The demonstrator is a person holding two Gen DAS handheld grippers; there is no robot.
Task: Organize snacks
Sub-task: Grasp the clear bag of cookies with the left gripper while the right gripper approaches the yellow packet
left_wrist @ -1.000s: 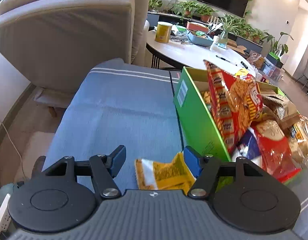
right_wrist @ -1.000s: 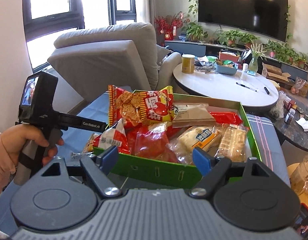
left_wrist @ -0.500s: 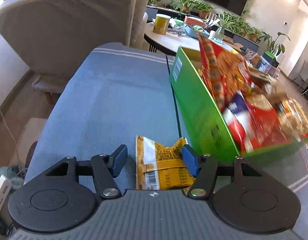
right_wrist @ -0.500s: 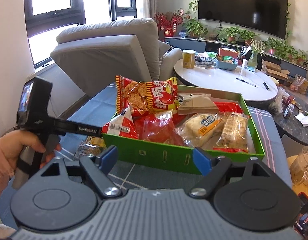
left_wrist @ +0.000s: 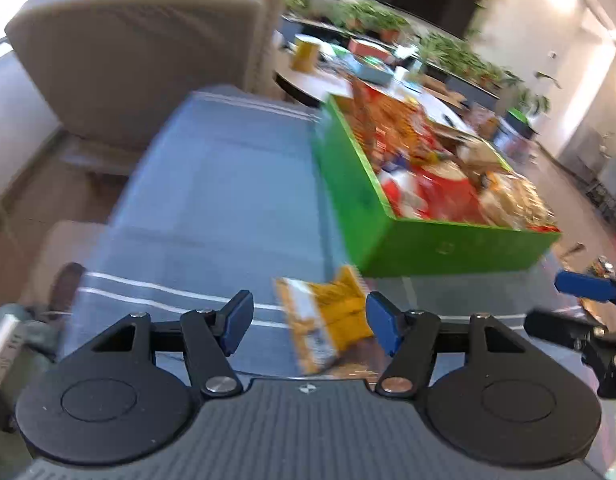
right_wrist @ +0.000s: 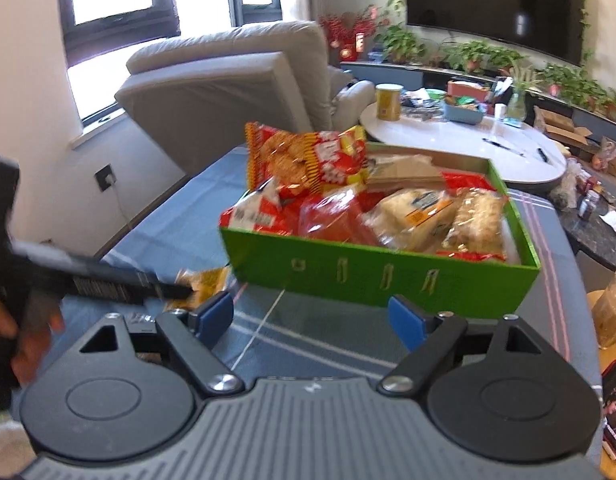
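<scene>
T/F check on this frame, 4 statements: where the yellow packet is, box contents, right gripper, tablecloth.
1. The yellow snack packet lies inside the green box. False: it lies on the cloth outside the box, between the left gripper fingers.
2. The green box holds several snack bags. True.
3. The right gripper is shut on a red bag. False: it is open, nothing between its fingers.
4. The tablecloth is blue with stripes. True.
</scene>
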